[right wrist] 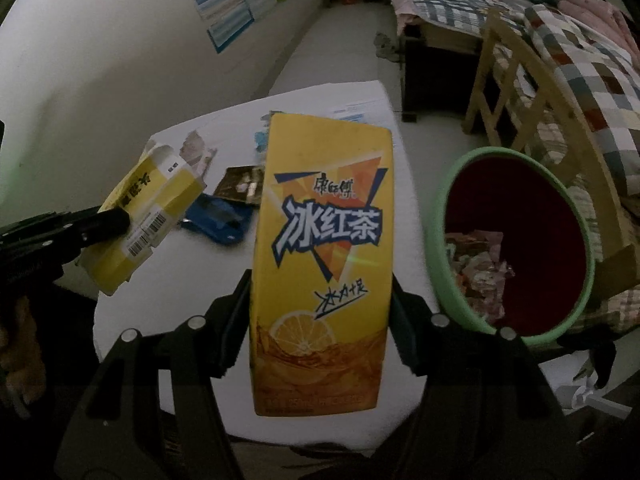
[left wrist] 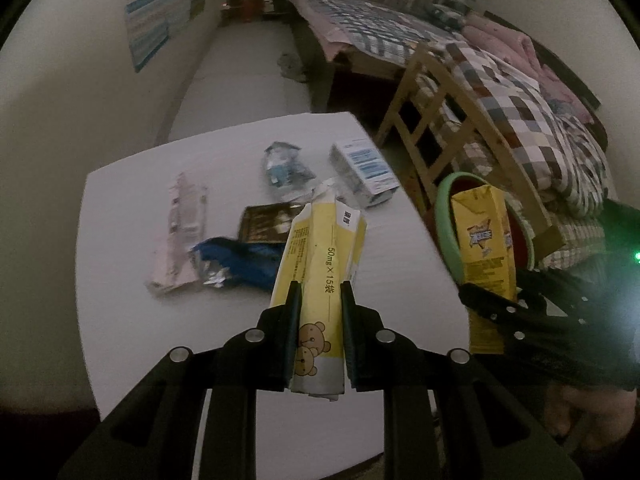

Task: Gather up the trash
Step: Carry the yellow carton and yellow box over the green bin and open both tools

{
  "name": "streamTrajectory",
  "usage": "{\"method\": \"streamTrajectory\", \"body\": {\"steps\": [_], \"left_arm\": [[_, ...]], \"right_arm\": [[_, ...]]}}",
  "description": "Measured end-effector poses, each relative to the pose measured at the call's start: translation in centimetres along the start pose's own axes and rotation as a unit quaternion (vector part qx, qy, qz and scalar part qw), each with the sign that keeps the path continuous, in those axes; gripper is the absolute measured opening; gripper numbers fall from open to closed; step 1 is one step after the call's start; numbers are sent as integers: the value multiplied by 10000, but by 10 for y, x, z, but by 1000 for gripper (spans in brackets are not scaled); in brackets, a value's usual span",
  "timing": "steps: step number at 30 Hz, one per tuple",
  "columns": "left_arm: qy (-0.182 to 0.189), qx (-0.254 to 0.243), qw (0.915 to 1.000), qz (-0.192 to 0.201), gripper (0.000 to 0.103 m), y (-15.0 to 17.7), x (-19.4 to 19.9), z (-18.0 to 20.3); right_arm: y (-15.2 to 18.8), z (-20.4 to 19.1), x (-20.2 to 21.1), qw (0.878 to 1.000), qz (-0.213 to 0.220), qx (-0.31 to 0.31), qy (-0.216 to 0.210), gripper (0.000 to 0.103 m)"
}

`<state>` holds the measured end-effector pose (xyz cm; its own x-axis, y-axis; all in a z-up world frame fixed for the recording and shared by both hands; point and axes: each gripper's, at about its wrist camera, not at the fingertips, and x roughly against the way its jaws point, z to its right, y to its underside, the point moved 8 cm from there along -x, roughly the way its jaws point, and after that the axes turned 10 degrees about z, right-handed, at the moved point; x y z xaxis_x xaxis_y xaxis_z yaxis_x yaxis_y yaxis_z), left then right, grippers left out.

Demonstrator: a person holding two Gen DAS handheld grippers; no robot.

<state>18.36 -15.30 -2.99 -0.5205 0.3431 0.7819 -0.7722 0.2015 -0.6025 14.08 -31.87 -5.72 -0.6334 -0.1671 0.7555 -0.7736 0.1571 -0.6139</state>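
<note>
1. Left hand-held gripper (left wrist: 320,300) clamped on crumpled yellow-white medicine box (left wrist: 320,264), held above the white table (left wrist: 120,320); box has bear print near bottom.
2. Right hand-held gripper (right wrist: 322,292) grips yellow iced tea carton (right wrist: 322,260) by both sides, upright, above table's right edge.
3. Green-rimmed bin (right wrist: 516,248), red inside, sits just right of table; crumpled wrappers already inside.
4. Still on table: blue wrapper (left wrist: 240,260), dark packet (left wrist: 268,222), pinkish paper wrapper (left wrist: 178,236), clear crumpled bag (left wrist: 284,166), white-blue box (left wrist: 362,170).
5. Bkgd: wooden chair (left wrist: 448,136), bed w/ checked quilt (left wrist: 532,120).
</note>
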Motion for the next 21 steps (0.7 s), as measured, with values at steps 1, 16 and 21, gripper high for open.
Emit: {"method": "streamTrajectory", "body": {"steps": [1,16,21], "left_arm": [[27,-42,10000,-5,17,-3,-3,8],[470,-546,9973,-160,17,-32,-44,112],[646,-699,9952,-241,17,-40,-65,152]], "right_arm": [[-1,6,1,10000,0,-27,16,60],[-7,118,13,9972,105,-578,469,60],[-4,158,15,9949,102,-767,645,60]]}}
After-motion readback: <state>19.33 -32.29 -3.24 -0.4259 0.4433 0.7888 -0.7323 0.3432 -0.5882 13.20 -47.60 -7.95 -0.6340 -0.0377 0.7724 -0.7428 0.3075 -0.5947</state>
